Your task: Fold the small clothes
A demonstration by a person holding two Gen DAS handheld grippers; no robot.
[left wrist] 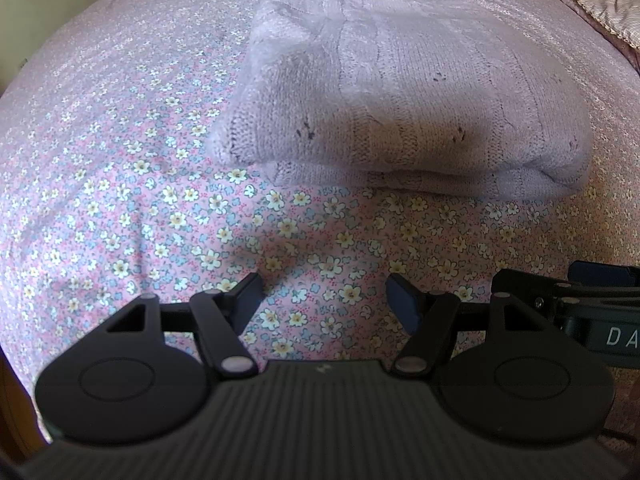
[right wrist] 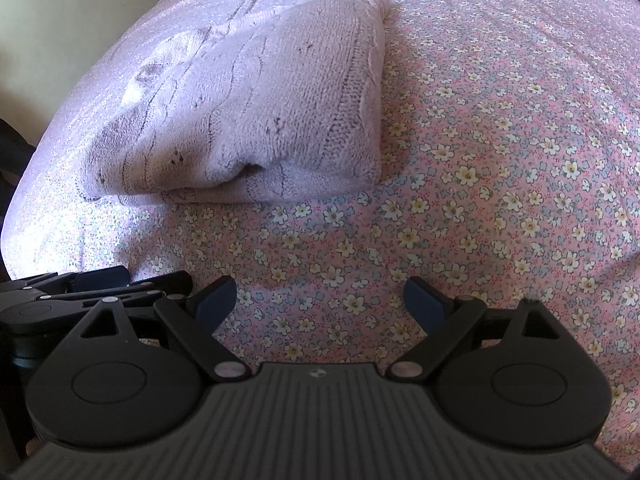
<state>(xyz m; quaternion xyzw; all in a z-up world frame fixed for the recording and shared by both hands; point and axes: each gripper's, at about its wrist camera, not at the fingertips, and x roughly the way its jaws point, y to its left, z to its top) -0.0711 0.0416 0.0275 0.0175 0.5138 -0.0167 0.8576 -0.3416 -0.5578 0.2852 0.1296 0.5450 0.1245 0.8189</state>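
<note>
Left wrist view: the left gripper point(left wrist: 323, 300) hangs low over a bedsheet point(left wrist: 120, 200) printed with small flowers on pink. Its two dark fingers point(left wrist: 249, 292) stand wide apart, with nothing between them but the printed cloth. It points straight ahead at a folded sweater point(left wrist: 400, 112), pale lilac and cable-knit, which lies on the sheet in the middle distance, a little right of centre. The sweater's near edge shows stacked layers, and its folded side bulges toward the camera. The gripper is well apart from it and touches no cloth. At the right edge, part of the right gripper point(left wrist: 568, 300) shows close alongside, at about the same height. In the far right corner lies a quilted blanket point(left wrist: 592, 4) with a scalloped trim.

Right wrist view: the right gripper point(right wrist: 320, 298) is held low and level over the same flowered bedsheet point(right wrist: 480, 160), its fingers point(right wrist: 426, 304) spread wide and gripping nothing. The sweater point(right wrist: 240, 112) sits far and to the left, resting on the sheet with one corner pointing away and its layered near edge toward the camera. Open sheet lies between it and the fingertips. At the near left edge, the left gripper point(right wrist: 100, 282) shows just beside this one. A pale wall point(right wrist: 60, 20) rises beyond the bed at far left.
</note>
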